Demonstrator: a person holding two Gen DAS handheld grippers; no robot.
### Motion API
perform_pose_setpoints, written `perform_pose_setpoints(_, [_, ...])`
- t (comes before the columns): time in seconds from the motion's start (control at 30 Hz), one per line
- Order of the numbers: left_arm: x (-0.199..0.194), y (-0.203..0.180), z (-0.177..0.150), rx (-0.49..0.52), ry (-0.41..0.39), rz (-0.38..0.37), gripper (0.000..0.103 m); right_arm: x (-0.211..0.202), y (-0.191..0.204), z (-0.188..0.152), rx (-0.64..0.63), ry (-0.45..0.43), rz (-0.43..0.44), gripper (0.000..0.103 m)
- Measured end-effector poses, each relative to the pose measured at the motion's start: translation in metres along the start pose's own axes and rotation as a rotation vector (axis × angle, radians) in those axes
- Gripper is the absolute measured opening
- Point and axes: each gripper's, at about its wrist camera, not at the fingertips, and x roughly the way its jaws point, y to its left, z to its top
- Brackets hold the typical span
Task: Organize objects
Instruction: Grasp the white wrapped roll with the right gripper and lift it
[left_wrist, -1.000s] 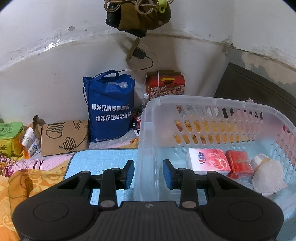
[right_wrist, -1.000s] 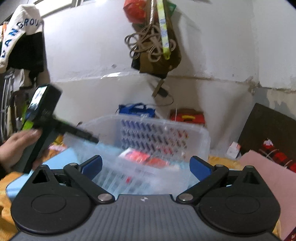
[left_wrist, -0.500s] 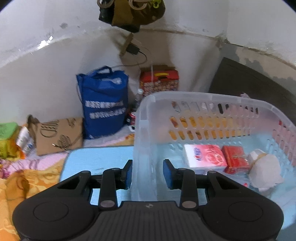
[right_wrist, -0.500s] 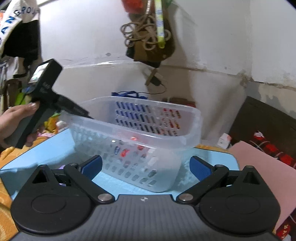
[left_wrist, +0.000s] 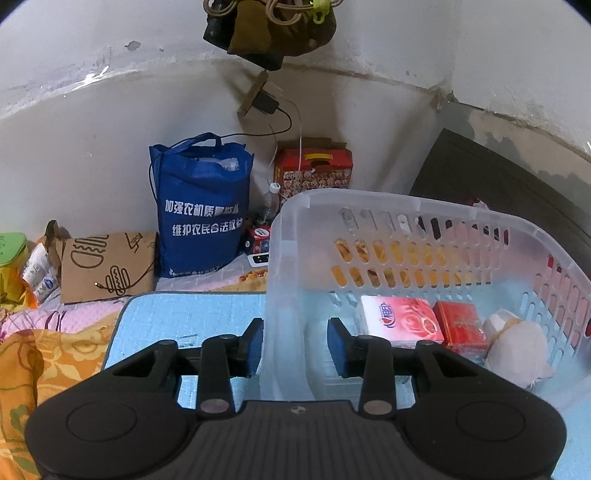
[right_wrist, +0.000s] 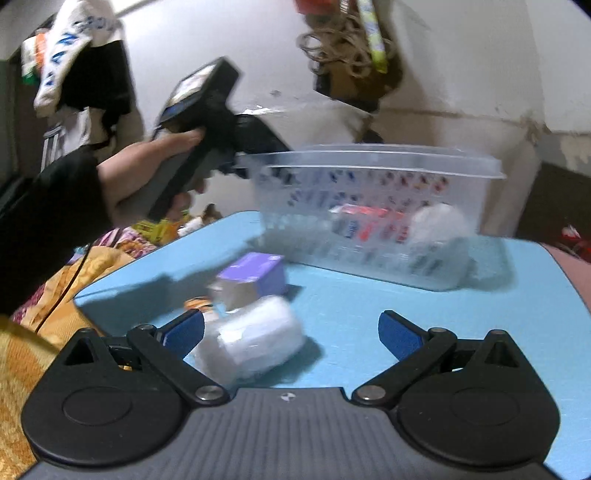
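A clear plastic basket (left_wrist: 406, 206) stands on the blue mat (left_wrist: 192, 314). My left gripper (left_wrist: 295, 343) is shut on its left wall, one pad on each side. Inside lie a pink tissue pack (left_wrist: 400, 321), a red box (left_wrist: 461, 325) and a white pouch (left_wrist: 517, 347). In the right wrist view the basket (right_wrist: 369, 206) is at the back and my left gripper's body (right_wrist: 207, 122) is held by a hand. My right gripper (right_wrist: 291, 332) is open and empty, low over the mat (right_wrist: 369, 314). A white wrapped roll (right_wrist: 255, 339) and a purple box (right_wrist: 255, 277) lie before it.
A blue tote bag (left_wrist: 201, 210), a brown paper bag (left_wrist: 107, 266) and a red carton (left_wrist: 314, 170) stand against the wall. A bag hangs on the wall above (left_wrist: 273, 26). Orange bedding (left_wrist: 44, 362) lies left of the mat. A dark board (left_wrist: 517, 192) leans at the right.
My right gripper has dropped low and pulled back, so the roll and purple box have come into view. My left gripper still holds the basket wall; the basket has shifted slightly.
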Motion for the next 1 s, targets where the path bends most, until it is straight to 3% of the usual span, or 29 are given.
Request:
perform_pose_setpoints(0.13, [0.000,-0.001,0.000,-0.005,-0.004,0.015,0.042,0.014,0.003,-0.001,-0.002,0.000,0.078,0.102])
perform_pose_setpoints(0.2, [-0.001,-0.001,0.000,-0.001,-0.003,0.020,0.042,0.018,0.001,-0.003,0.002,0.004,0.099,0.091])
perform_pose_setpoints(0.23, [-0.001,-0.001,0.000,0.000,-0.003,0.022,0.042,0.018,0.001,-0.004,-0.001,0.013,0.114,0.079])
perform_pose_setpoints(0.43, [0.000,-0.002,0.001,0.007,-0.007,0.037,0.043,0.010,-0.014,-0.004,0.039,-0.007,0.141,0.078])
perform_pose_setpoints(0.6, [0.000,-0.001,0.000,0.004,-0.008,0.030,0.043,-0.018,-0.044,0.028,0.082,-0.107,0.069,0.078])
perform_pose_setpoints(0.77, [-0.002,-0.002,-0.001,0.006,-0.024,0.041,0.043,-0.031,-0.076,0.090,0.105,-0.204,-0.039,0.078])
perform_pose_setpoints(0.93, [-0.001,0.000,0.000,-0.031,-0.007,0.048,0.041,0.013,-0.106,0.142,0.109,-0.155,-0.148,0.078])
perform_pose_setpoints(1.0, [-0.002,-0.001,0.000,-0.058,0.013,0.067,0.028,0.036,-0.115,0.158,0.121,-0.123,-0.138,0.078])
